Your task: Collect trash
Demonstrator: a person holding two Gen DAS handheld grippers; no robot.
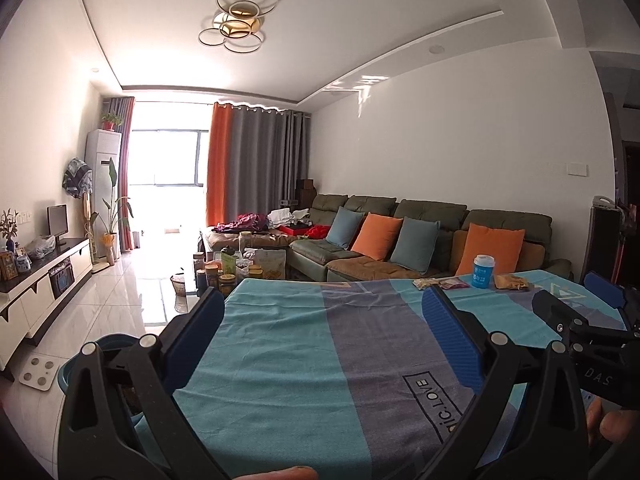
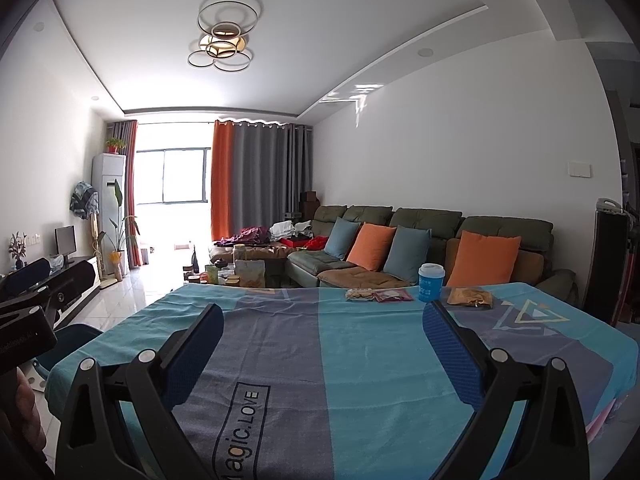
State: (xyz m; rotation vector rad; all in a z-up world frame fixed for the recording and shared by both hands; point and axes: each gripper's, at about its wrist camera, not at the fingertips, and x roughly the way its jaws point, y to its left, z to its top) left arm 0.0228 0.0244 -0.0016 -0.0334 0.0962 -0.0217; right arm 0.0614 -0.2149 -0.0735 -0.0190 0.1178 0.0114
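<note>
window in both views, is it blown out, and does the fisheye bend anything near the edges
Left wrist view: the window is blown out to white, and glare spills onto the floor tiles. Right wrist view: the window is bright, but its frame and panes still read. Both views: the fisheye bows the ceiling edge and walls, with dark corners.

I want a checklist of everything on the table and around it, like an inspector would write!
Surface: table under a striped blue cloth printed "Magic.LOVE".
Job's things: blue cup with white lid, tan wrapper, pink packet and pale wrapper, all at the far edge.
Clutter: nothing else seen on the cloth.
Grippers: left gripper and right gripper both open, empty, above the near cloth.
Cables: nothing seen.
Surroundings: green sofa with orange and blue cushions, crowded coffee table, blue bin on the floor at left.
</note>
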